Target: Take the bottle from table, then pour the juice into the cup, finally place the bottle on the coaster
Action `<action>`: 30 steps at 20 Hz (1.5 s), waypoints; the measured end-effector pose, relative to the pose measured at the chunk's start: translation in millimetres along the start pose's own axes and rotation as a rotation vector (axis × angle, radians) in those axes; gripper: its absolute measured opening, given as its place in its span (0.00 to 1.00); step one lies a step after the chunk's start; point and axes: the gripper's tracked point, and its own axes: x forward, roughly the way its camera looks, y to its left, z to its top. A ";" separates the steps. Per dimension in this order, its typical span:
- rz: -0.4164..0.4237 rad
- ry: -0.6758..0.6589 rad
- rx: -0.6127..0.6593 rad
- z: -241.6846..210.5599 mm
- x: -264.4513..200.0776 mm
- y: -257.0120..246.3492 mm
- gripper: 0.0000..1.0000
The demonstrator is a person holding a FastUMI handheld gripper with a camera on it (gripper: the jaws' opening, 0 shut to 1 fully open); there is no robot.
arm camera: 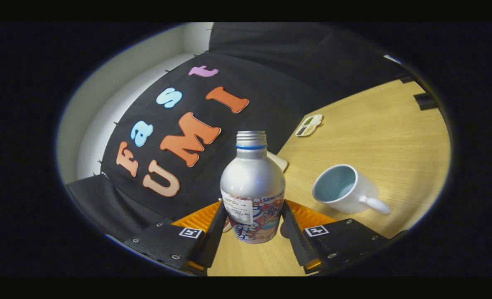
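Between the fingers of the claw (pixel 252 220), tilted over the desk (pixel 374 124), the uncapped bottle (pixel 252 187) was gripped on both sides; the cup (pixel 345 189) lay just beyond the right finger.

The bottle (pixel 252 187) was a stubby silver metal one with a threaded neck, no cap on, a blue ring under the threads and a busy printed label round its lower half. It was tilted along with the whole scene. Off to the bottle's right sat a white cup (pixel 345 189), pale blue inside, handle pointing away from the bottle, well apart from it.
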 end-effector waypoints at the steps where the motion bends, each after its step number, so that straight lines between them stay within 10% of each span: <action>1: -0.004 -0.031 -0.033 6.8 2.3 3.9 0.74; 13: -0.074 -0.050 -0.732 -34.7 40.3 25.3 0.74; 30: -0.100 0.077 -0.961 -89.2 74.3 -6.7 0.75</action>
